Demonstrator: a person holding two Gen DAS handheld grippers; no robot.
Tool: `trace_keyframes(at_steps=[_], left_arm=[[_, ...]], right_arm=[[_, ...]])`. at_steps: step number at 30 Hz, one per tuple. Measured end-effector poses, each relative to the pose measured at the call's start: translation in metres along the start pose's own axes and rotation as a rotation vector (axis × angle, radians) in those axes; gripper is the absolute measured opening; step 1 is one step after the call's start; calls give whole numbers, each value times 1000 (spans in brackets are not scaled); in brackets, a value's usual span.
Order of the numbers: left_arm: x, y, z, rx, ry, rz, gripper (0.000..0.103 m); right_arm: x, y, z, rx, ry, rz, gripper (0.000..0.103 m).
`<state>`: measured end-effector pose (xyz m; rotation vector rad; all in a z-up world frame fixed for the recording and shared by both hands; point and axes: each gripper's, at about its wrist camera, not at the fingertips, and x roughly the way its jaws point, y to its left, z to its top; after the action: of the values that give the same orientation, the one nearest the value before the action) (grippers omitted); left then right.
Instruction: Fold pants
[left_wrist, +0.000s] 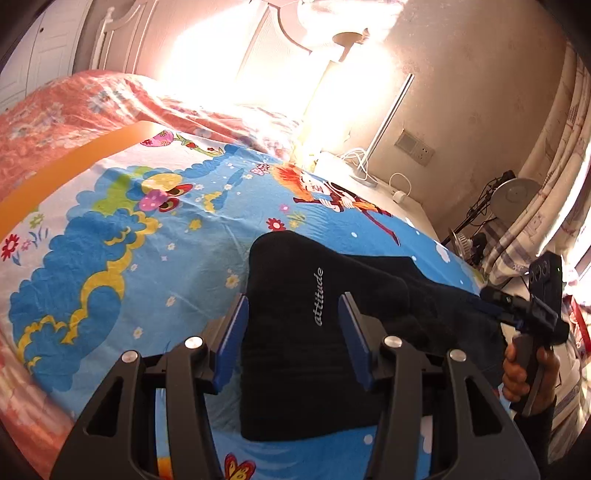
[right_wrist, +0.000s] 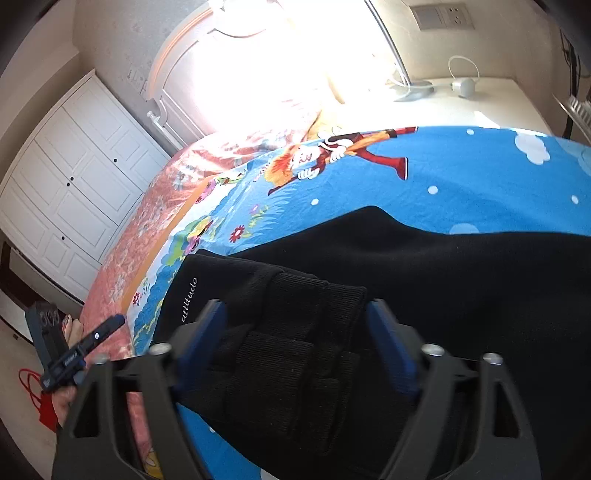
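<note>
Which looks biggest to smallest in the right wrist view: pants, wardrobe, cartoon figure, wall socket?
1. Pants, though they're nearest the camera.
2. Wardrobe.
3. Cartoon figure.
4. Wall socket, smallest, but farthest away.

Right gripper (right_wrist: 295, 332), jaws spread, hovers over black pants (right_wrist: 424, 277) on cartoon bedsheet (right_wrist: 461, 173).

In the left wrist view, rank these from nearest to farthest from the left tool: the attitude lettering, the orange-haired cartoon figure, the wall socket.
1. attitude lettering, on the black pants, right between the fingers of the left tool.
2. orange-haired cartoon figure, printed on the bed sheet beyond the pants, ahead and slightly right.
3. wall socket, on the wall past the bed, upper right.
</note>
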<state>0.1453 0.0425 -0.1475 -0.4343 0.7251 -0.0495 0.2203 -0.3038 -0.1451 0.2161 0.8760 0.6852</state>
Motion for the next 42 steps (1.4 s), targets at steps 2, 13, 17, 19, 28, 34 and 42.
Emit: trace_keyframes(at_steps=[2,13,17,19,28,34,42], left_arm=[[42,12,27,-67,61,0,46],[144,24,94,-137,200,119,0],[104,1,78,-97,161,-29,15],[102,-16,58,-35,225,-73,15],[152,-37,40,119,254,111,31],[137,-44,70,108,101,296,62],[88,-54,20,57,89,333,82]], right_arm=[[10,23,-14,-86,13,3,99],[78,35,-70,-251,92,-226,99],[79,32,-71,-258,73,-217,99],[81,30,-70,-257,73,-214,99],[77,32,-70,-256,72,-202,99],[77,33,-70,-258,73,-196,99],[79,34,-69,-262,80,-202,99]])
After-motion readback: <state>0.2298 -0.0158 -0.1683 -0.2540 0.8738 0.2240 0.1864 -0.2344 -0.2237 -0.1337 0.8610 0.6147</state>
